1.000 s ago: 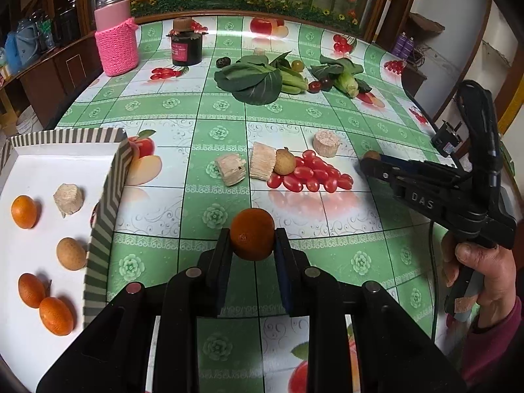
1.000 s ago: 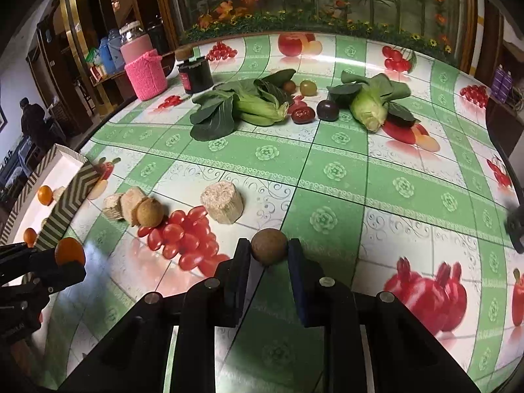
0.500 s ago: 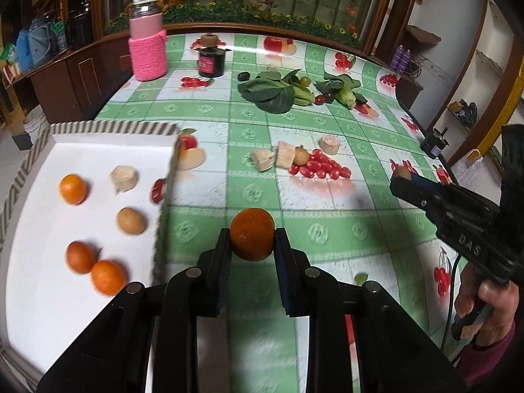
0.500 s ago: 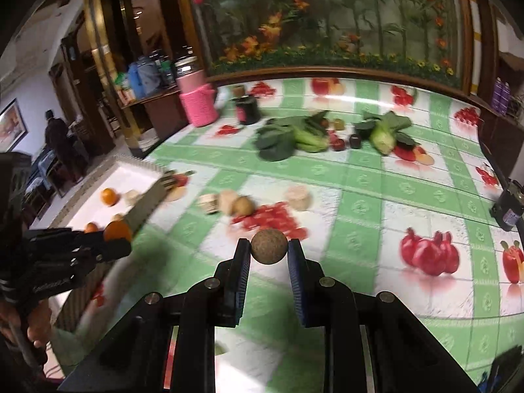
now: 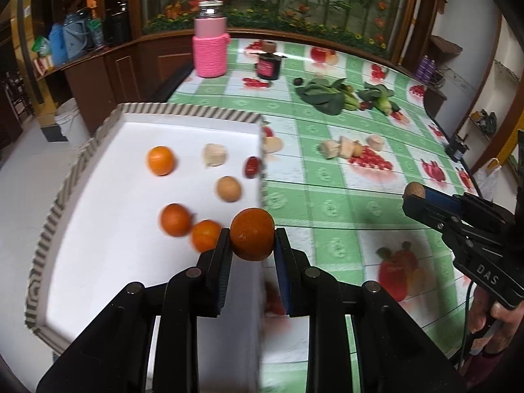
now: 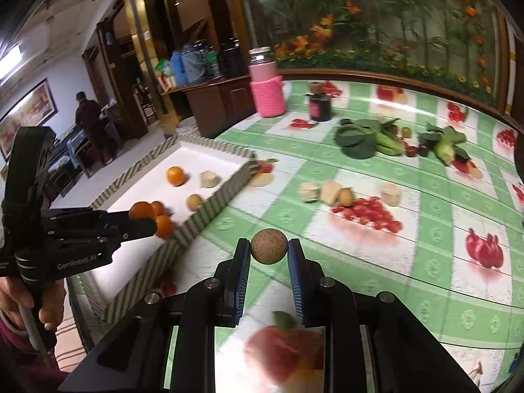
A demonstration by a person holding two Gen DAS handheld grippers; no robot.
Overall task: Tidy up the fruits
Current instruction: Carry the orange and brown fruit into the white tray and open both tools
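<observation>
Holding left: my left hand-held gripper [image 5: 252,245] pinched an orange [image 5: 252,233] above the tray [image 5: 183,111] edge.
Holding right: my right hand-held gripper [image 6: 269,252] clamped a brown fruit [image 6: 269,246] beside the tray.

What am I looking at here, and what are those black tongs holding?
No robot: a person holds a hand-held gripper in each hand, each with a camera looking along its fingers. The left hand-held gripper pinches an orange fruit above the edge of the white tray, which already holds oranges and other pieces. The right hand-held gripper pinches a brown round fruit over the green tablecloth, where leafy greens and a pink jar sit.
</observation>
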